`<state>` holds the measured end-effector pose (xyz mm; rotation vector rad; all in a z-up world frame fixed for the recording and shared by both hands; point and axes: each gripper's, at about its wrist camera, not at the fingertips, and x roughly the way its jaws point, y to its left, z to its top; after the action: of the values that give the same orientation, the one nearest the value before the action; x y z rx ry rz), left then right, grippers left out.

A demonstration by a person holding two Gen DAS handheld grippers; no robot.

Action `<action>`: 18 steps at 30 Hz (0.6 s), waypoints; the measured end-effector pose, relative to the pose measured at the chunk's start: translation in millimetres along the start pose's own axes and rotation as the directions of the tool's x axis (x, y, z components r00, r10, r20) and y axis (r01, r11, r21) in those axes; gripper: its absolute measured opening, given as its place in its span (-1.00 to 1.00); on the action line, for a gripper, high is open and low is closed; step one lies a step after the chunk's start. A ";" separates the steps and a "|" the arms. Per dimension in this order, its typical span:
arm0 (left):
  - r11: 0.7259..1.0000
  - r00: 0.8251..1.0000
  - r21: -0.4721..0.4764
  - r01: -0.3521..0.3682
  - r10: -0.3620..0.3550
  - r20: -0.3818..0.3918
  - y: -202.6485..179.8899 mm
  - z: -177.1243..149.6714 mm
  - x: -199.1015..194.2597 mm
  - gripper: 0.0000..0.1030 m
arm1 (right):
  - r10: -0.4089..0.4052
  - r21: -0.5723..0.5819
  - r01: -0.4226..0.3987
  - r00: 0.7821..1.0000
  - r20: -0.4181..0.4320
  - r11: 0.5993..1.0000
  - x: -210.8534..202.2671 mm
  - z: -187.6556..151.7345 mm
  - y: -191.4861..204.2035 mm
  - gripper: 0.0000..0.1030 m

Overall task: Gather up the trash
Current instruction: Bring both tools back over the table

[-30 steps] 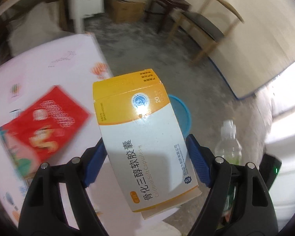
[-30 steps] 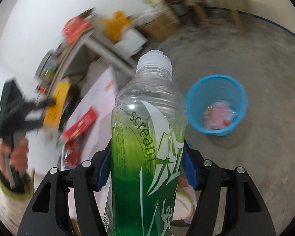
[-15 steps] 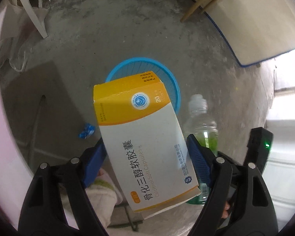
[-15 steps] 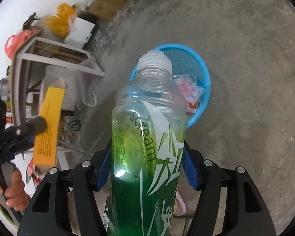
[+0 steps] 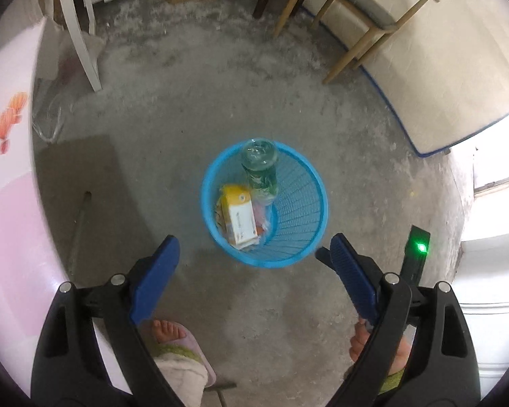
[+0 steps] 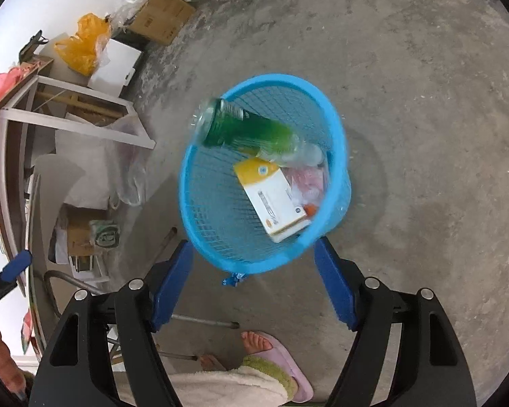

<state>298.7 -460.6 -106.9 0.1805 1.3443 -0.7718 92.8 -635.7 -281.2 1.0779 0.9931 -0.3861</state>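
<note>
**Box and bottle in the blue basket, both grippers empty above it**

A blue mesh waste basket (image 5: 290, 227) stood on the bare concrete floor (image 5: 186, 118). Inside it lay a white and yellow medicine box (image 5: 239, 215), resting on some pink and clear wrappers (image 6: 305, 183) at the bottom. A clear plastic bottle (image 6: 251, 132) with green liquid leaned across the basket, its base up by the rim and its neck down among the wrappers, just beside the box.

The left hand-held gripper (image 5: 251, 261) hung over the basket, pointing steeply down. Its blue pads (image 5: 156, 281) stood wide apart and were opening further, with nothing between them and nothing touched.

The right hand-held gripper (image 6: 252, 281) also pointed down at the basket from above. Its jaws were wide and opening, empty, with the basket's near rim showing between them.

Below the grippers a person's foot in a pink slipper (image 6: 281, 363) rested on the floor. A pale surface (image 5: 6, 183) with an orange print lay at the left edge of the left wrist view.
</note>
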 end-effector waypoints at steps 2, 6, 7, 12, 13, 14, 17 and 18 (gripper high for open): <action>1.000 1.000 -0.002 0.013 -0.013 0.011 2.0 -6.6 -13.5 0.67 | -0.003 -0.021 0.004 0.999 0.035 1.000 -21.2 -8.7 0.2 0.40; 0.999 0.998 0.015 0.051 -0.052 0.043 11.5 -22.7 -49.5 0.67 | -0.001 -0.057 0.006 0.996 0.090 0.998 -60.6 -29.2 3.3 0.40; 0.998 0.997 0.022 0.062 -0.064 0.054 12.7 -29.3 -61.8 0.67 | -0.002 -0.061 0.008 0.995 0.102 0.998 -69.7 -34.3 3.9 0.40; 0.994 0.989 0.088 0.068 -0.079 0.124 22.4 -72.9 -122.9 0.67 | 0.046 -0.066 -0.036 0.986 0.157 0.997 -113.5 -70.4 4.8 0.40; 0.993 0.988 0.101 0.063 -0.076 0.135 23.9 -80.6 -131.5 0.67 | 0.058 -0.068 -0.048 0.985 0.160 0.997 -119.2 -77.8 7.0 0.40; 0.991 0.986 0.122 0.057 -0.075 0.147 25.8 -91.7 -142.0 0.67 | 0.074 -0.073 -0.063 0.984 0.163 0.995 -125.4 -85.9 10.8 0.40; 0.987 0.979 0.159 0.031 -0.062 0.196 40.9 -134.8 -174.4 0.67 | 0.137 -0.118 -0.117 0.976 0.172 0.986 -142.2 -106.8 25.8 0.41; 0.987 0.975 0.162 0.017 -0.052 0.218 48.2 -151.1 -184.4 0.67 | 0.160 -0.137 -0.137 0.971 0.177 0.981 -147.7 -113.2 32.7 0.45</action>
<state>201.4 -270.5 9.5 0.1916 1.0776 -0.9023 -17.9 -549.8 -154.5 0.9779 0.7544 -0.2934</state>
